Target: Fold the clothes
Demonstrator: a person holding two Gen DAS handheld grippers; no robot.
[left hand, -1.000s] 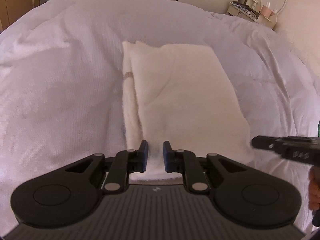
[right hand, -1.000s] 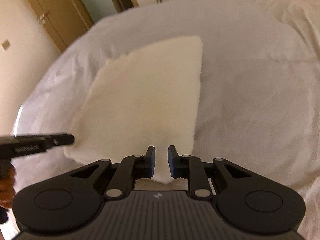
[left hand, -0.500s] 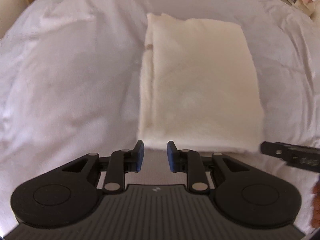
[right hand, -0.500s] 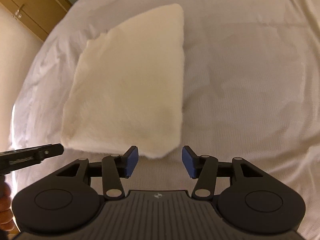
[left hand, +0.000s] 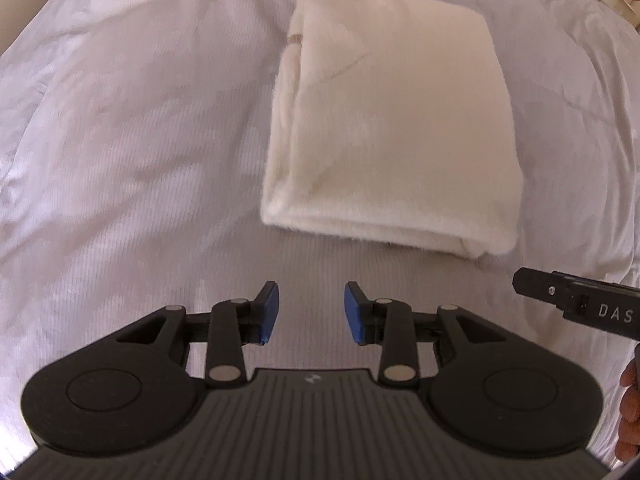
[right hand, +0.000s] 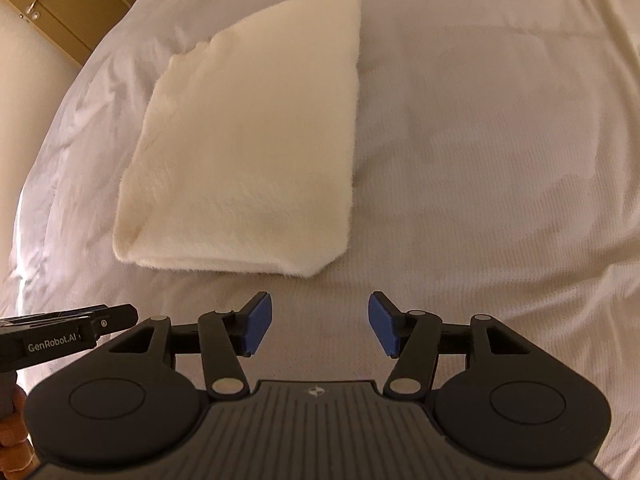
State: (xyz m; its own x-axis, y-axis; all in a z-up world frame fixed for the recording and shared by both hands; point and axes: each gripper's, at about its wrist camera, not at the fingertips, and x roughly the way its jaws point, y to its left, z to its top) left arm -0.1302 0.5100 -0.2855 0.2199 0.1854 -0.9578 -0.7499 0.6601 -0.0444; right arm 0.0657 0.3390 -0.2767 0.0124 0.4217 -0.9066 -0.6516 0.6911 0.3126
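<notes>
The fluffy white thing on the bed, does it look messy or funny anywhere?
Mostly neat. The folded cream garment lies flat on the white bedspread. Only its left side looks a bit uneven: the layers there do not line up, so an under layer with a brownish mark sticks out.

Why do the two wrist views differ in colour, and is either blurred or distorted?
Left wrist view: cool daylight, bedspread greyish-lilac, folded cream garment sharp. Right wrist view: warm yellowish cast, garment softer, glare at the left edge. Both show fisheye bending and dark corners.
</notes>
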